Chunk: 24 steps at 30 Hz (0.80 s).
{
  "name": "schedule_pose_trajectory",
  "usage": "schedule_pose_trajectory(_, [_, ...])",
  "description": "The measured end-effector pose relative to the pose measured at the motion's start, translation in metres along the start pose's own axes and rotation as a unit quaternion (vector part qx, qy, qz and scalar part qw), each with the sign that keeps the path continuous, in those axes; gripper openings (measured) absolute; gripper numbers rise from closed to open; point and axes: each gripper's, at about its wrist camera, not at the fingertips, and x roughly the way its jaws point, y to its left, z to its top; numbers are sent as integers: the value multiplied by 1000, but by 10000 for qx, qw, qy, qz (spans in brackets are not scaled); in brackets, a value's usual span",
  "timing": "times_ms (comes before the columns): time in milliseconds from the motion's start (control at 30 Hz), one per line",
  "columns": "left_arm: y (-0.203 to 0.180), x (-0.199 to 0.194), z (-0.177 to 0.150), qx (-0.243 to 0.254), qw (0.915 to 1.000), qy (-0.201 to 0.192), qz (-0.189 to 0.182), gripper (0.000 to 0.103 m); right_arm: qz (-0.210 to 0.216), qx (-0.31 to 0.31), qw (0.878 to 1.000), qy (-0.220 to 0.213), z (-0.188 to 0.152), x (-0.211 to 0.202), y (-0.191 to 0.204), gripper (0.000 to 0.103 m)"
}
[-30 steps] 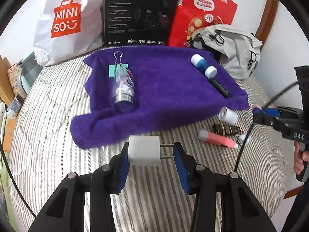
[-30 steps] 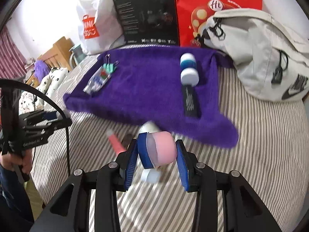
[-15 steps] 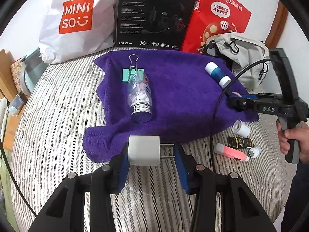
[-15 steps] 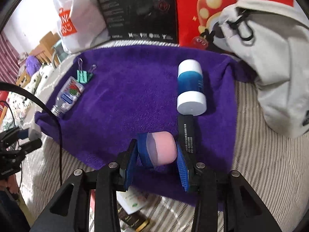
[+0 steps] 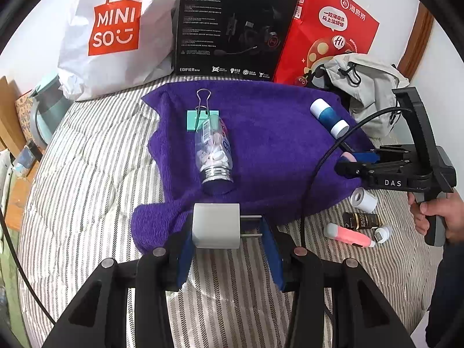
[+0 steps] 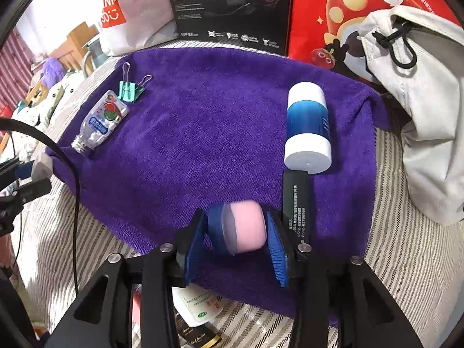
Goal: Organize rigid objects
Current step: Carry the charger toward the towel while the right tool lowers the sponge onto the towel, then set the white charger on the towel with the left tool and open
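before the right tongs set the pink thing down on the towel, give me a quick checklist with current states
1. Right tongs gripping the pink-and-blue capsule: ok, clamped between both pads.
2. Capsule over the purple towel: ok, near its front edge.
3. Landing spot free: ok, bare towel left of the black bar; the bar lies close on the right.
4. Blue-and-white tube out of the way: ok, farther back, beyond the bar.
5. Left tongs clear of the drop: ok, holding the white charger at the towel's other corner.
6. Height above the towel: cannot tell.
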Motion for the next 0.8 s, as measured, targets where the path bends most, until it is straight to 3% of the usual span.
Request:
schedule_pose_trajectory(133, [0, -1, 4, 11, 10000, -6, 28, 42, 31, 88, 10000, 2, -3, -8, -6, 45])
schedule_pose_trajectory(300, [-5, 4, 15, 88, 10000, -25, 16, 42, 80, 228, 9992, -319, -12, -35, -10, 52])
schedule_pose_trajectory(433, [-13, 13, 27, 164, 9999, -41, -2, 42, 206, 300, 9978, -546, -25, -57, -10, 52])
schedule_pose_trajectory(567, [-26, 29, 43, 271, 9996, -27, -28, 42, 325, 277, 9967, -686, -40, -74, -6, 58])
schedule_pose_trajectory(800, [-45, 67, 60, 498, 9985, 149, 152, 42, 432, 422, 9957, -703, -65, -86, -14, 58])
